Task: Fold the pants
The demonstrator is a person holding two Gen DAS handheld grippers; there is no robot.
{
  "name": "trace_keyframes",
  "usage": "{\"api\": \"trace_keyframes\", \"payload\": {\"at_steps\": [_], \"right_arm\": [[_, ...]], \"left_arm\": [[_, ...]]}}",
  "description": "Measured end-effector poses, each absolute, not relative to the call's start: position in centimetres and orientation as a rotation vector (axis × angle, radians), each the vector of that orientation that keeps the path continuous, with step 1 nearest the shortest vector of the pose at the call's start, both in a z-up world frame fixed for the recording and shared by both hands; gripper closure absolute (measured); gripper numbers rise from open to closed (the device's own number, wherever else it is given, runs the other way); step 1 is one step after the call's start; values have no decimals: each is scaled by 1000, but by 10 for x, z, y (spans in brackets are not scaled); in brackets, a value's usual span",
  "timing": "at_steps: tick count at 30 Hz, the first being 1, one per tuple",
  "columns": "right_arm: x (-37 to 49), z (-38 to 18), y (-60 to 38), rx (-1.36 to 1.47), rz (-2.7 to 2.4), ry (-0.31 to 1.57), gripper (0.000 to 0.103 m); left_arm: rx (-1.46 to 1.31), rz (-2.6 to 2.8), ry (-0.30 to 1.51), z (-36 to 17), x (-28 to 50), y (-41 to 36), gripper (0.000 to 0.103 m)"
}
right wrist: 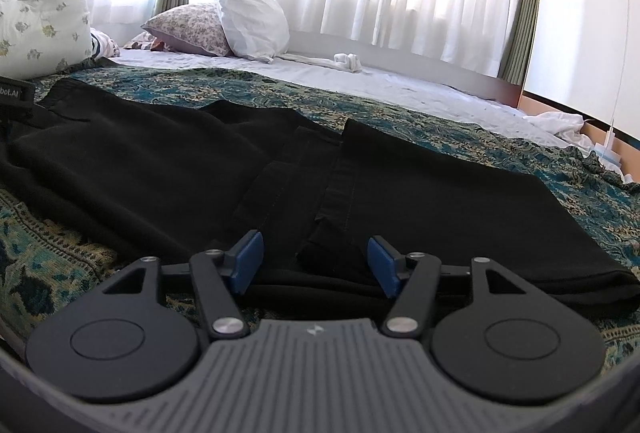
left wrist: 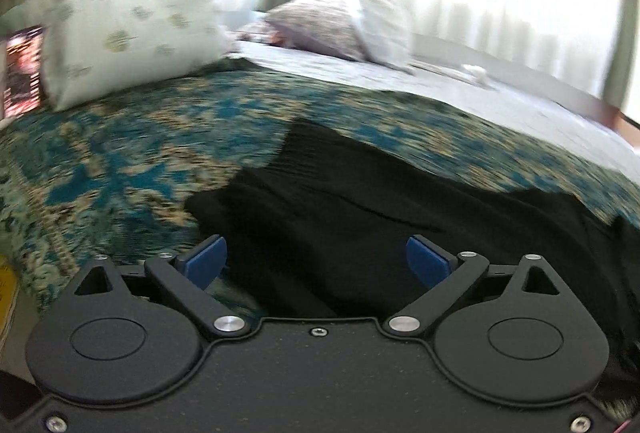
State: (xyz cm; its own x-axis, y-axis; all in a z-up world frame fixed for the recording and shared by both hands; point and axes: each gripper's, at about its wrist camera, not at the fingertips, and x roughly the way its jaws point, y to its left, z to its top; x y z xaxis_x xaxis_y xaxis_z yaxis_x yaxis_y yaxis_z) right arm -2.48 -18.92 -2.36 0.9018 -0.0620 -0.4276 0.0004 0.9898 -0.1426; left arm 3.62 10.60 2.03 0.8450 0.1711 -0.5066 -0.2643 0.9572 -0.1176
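Black pants lie spread on a teal patterned bedspread, with the leg hems toward my right gripper and the waistband at the far left. My right gripper is open, its blue pads on either side of a folded hem edge at the near side of the pants. In the left wrist view the pants lie rumpled on the bedspread. My left gripper is wide open just above the black fabric near its edge. The left view is motion-blurred.
A floral pillow sits at the left on the bed. A patterned pillow and a white pillow lie at the far side on a white sheet. White cloth lies at the right. Curtained windows stand behind.
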Motion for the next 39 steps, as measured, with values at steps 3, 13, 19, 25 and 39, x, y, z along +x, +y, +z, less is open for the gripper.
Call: {"api": "trace_keyframes", "payload": {"at_steps": [3,13,19,25,39], "right_arm": [[-25,-23,-190,-136,-36,445,28],[-25,-22,-193,-120,-43,445,24],[-25,-24,-197,-109,-43,437,24],[-23,-20,-203,-86,-26,450,21],[-66,27,-339,222,-255,304,13]], "left_arm": [[-237,305,509,17,42,119,3],[-386,300,565,4,76,146,17],[-384,310,537,10,72,151,64],[-292,247,454,43,61,126,84],[0,-396,347,130,66,-124,83]]}}
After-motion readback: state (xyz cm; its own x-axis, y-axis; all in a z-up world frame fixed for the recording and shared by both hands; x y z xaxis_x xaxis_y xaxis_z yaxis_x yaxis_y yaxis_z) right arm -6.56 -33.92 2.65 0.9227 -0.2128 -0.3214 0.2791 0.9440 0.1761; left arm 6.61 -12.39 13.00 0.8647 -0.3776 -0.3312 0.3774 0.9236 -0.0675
